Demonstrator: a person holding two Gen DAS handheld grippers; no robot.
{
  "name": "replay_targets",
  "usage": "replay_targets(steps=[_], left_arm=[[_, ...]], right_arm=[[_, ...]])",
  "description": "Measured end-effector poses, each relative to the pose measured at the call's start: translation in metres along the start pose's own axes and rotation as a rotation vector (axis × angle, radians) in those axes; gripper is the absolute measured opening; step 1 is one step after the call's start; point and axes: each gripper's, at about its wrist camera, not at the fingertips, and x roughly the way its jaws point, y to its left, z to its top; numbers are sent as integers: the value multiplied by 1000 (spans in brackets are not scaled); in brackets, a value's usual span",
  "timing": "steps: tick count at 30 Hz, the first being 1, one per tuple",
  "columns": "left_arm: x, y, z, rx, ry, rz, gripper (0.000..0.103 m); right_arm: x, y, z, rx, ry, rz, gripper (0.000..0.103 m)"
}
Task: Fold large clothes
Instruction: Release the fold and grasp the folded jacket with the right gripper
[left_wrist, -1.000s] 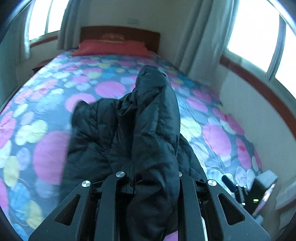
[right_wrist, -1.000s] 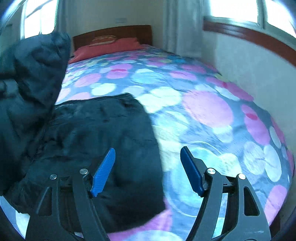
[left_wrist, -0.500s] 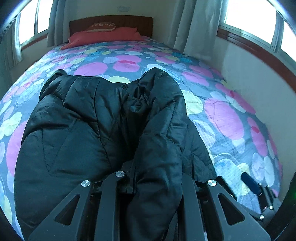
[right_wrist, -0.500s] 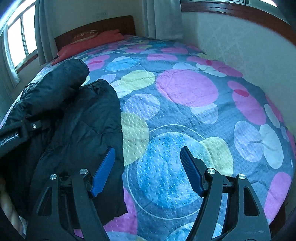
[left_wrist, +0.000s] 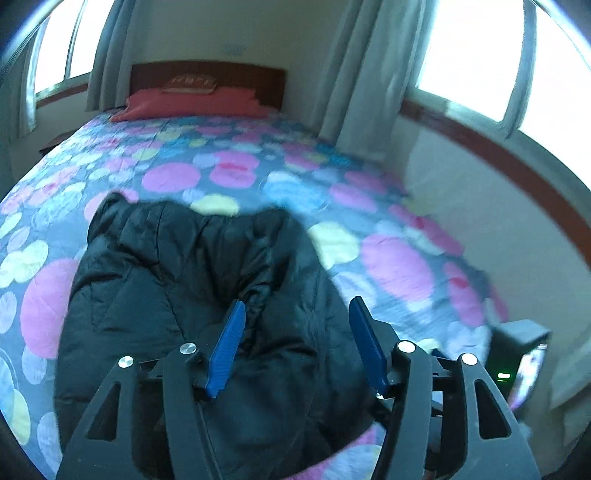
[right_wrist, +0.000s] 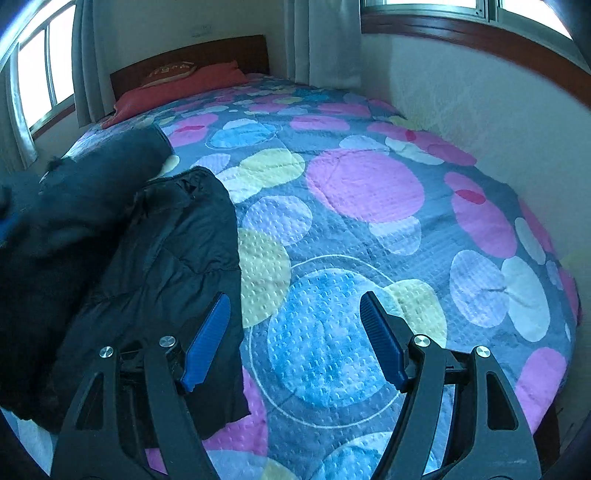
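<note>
Left gripper (left_wrist: 295, 347) has just been opening, nothing pinched, directly over the jacket (left_wrist: 192, 295); right gripper (right_wrist: 295, 339) gapes beside its edge.

A bed (right_wrist: 369, 229) fills most of both views, covered by a quilt (left_wrist: 229, 173) printed with pink, blue, yellow and lilac circles on grey. A red pillow (left_wrist: 192, 105) lies at the far end against a dark wooden headboard (left_wrist: 207, 75). Pale curtains (left_wrist: 362, 74) hang beside bright windows (left_wrist: 476, 55), which have a brown sill (right_wrist: 472, 37) along the cream wall (right_wrist: 480, 110).
</note>
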Motion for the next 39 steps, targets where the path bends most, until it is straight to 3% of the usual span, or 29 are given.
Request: replay_targets(steps=[3, 6, 11, 15, 17, 20, 29, 30, 31, 34, 36, 39], left_arm=[[-27, 1, 6, 38, -60, 3, 61], [-47, 20, 8, 29, -108, 54, 68], [-63, 92, -2, -82, -126, 188, 68], [-64, 143, -17, -200, -112, 252, 68], [-62, 158, -22, -231, -105, 265, 68], [-53, 177, -31, -278, -80, 275, 68], [-33, 188, -50, -293, -19, 235, 68], [-32, 189, -51, -294, -15, 230, 68], [-29, 189, -51, -295, -13, 225, 68], [-23, 187, -52, -296, -8, 206, 68], [-21, 184, -51, -288, -6, 200, 68], [-25, 180, -44, -280, -11, 178, 68]], right_arm=[[-13, 4, 5, 0, -20, 15, 72], [-29, 10, 13, 1, -53, 36, 72], [-50, 35, 34, -4, -93, 123, 74], [-56, 67, 52, -15, -87, 231, 78], [-52, 88, 56, -32, -61, 270, 79], [-39, 108, 55, -58, -28, 260, 79], [1, 119, 41, -27, 115, 284, 79], [4, 120, 39, -24, 131, 300, 76], [7, 121, 37, -25, 144, 314, 60], [10, 127, 33, -64, 154, 330, 26], [4, 127, 33, -99, 109, 301, 17], [2, 116, 35, -98, 59, 251, 11]])
